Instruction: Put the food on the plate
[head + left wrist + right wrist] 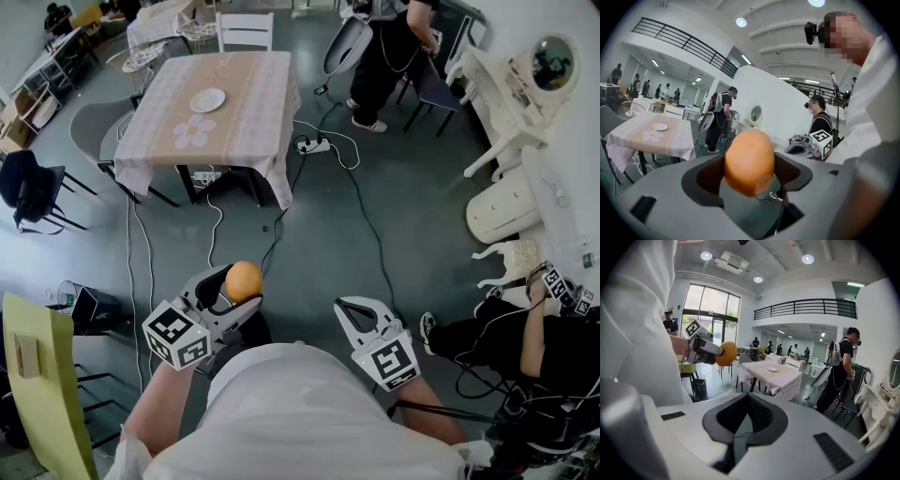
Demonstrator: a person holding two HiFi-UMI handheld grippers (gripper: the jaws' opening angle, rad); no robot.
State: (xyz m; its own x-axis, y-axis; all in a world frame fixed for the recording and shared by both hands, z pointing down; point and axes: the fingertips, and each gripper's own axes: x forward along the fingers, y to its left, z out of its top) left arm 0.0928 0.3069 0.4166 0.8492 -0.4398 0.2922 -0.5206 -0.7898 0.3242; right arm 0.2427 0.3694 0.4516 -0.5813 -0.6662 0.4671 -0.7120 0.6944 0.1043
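Observation:
An orange, egg-shaped piece of food (243,280) sits between the jaws of my left gripper (234,291), which is shut on it. In the left gripper view the food (749,162) fills the gap between the dark pads. My right gripper (361,316) is shut with nothing in it; its pads meet in the right gripper view (746,418), where the food (726,353) shows at the left. A white plate (207,99) lies on a far table (244,112) with a pale checked cloth, well ahead of both grippers. The plate (659,126) is small in the left gripper view.
A white chair (245,29) stands behind the table. Cables and a power strip (312,145) lie on the grey floor between me and the table. One person stands at the back right (389,56); another sits at the right (525,337). A yellow chair (42,375) is near my left.

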